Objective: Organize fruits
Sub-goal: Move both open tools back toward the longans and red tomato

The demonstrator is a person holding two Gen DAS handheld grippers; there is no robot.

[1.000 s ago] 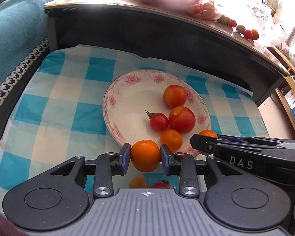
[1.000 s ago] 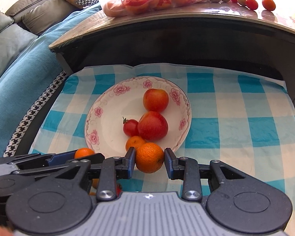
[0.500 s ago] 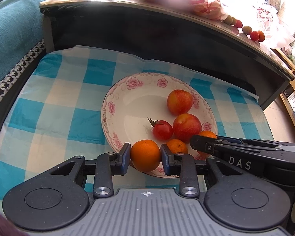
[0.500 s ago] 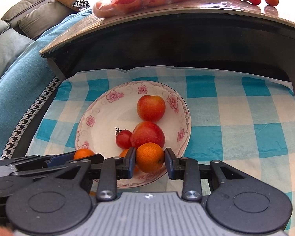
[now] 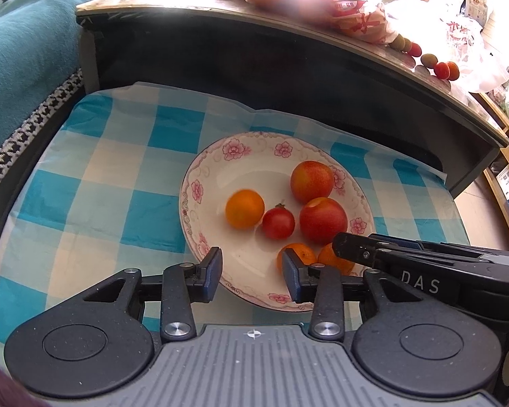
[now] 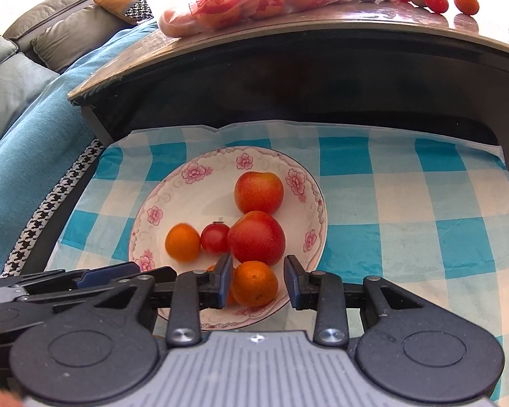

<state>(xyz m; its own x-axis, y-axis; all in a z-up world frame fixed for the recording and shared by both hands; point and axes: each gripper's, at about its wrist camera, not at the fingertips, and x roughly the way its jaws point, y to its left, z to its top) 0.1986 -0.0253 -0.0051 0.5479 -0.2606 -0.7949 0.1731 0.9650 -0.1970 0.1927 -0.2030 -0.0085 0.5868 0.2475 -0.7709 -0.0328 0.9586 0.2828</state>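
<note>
The left gripper [image 5: 251,271] is no longer gripping its orange [image 5: 244,209]. Its jaws have just been opening and are now standing spread with nothing between them. That orange (slightly blurred) is now lying in the flowered plate [image 5: 190,183], toward its left edge, just beside the cherry tomato [image 5: 278,222]. The right gripper [image 6: 257,279] is framing a second orange [image 6: 254,283] over the plate's near edge. A sliver of gap is showing at one pad, so I cannot tell whether it is pinching. Both grippers are angling steeply down, side by side.
</note>
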